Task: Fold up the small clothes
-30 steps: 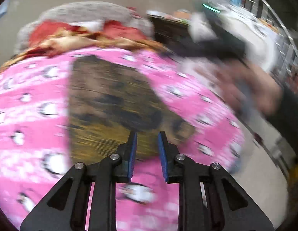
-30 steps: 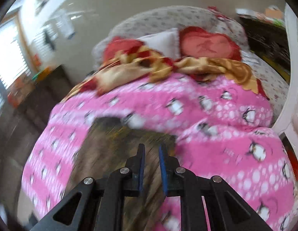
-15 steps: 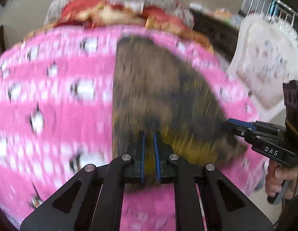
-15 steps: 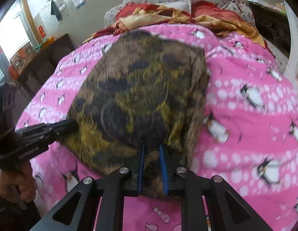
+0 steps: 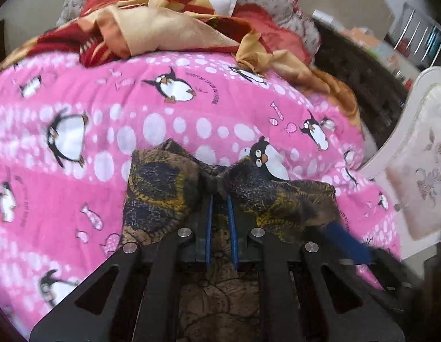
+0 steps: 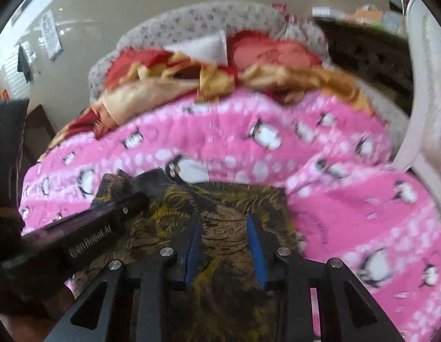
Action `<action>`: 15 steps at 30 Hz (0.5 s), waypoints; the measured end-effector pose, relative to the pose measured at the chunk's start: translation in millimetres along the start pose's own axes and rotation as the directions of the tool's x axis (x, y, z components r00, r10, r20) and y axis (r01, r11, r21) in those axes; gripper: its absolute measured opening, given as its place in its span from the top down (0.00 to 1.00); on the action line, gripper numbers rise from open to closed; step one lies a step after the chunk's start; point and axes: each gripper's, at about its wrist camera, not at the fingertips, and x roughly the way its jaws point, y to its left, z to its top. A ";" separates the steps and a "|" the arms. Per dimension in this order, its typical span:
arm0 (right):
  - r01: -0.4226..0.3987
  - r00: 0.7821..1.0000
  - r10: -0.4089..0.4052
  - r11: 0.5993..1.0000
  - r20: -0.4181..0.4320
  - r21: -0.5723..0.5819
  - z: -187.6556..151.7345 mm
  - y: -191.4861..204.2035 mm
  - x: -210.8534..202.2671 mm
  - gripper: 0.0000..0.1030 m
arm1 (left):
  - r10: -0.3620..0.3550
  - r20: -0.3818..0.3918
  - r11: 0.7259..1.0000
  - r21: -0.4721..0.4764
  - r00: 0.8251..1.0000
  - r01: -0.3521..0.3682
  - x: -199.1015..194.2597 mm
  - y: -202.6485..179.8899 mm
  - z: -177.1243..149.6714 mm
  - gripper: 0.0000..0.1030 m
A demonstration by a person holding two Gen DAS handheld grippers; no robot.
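A small dark garment with brown and yellow print [image 5: 160, 196] lies on the pink penguin blanket [image 5: 192, 108] near its front edge, folded over itself. My left gripper [image 5: 219, 199] is shut on a bunched fold of the garment and holds it above the lower layer. It shows as a dark arm at the left of the right wrist view [image 6: 126, 199]. My right gripper [image 6: 224, 222] is open just above the garment [image 6: 234, 199], with cloth showing between its blue pads. Its blue finger shows blurred at the lower right of the left wrist view [image 5: 345, 242].
A crumpled red and gold cloth [image 5: 163, 25] and pillows [image 6: 271, 51] lie at the far end of the bed. A white padded chair [image 5: 419, 171] stands on the right. Dark furniture [image 5: 362, 71] stands behind it.
The garment was spread flat; its near edge has been carried forward over itself. My right gripper has let go and opened. My left gripper still pinches the cloth.
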 end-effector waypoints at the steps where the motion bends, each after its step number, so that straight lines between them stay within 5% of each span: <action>1: -0.008 1.000 0.008 1.000 0.010 0.007 -8.4 -3.4 9.4 0.68 | -0.014 0.014 1.000 -0.004 1.000 0.014 1.9 3.9 -4.6 0.90; 8: -0.067 0.997 0.065 0.997 0.051 0.041 -8.9 -14.2 13.5 0.65 | -0.016 0.028 1.000 -0.009 0.999 0.017 10.5 4.8 -4.3 0.90; 12: -0.087 0.995 0.084 0.996 0.057 0.037 -10.2 -13.9 9.6 0.64 | -0.070 -0.076 0.997 0.005 0.995 0.071 -8.8 7.8 9.6 0.89; 15: -0.139 0.990 0.139 0.989 -0.003 0.040 -3.5 -20.3 -2.4 0.61 | -0.097 -0.043 0.995 0.029 0.994 0.099 -57.0 27.2 6.1 0.67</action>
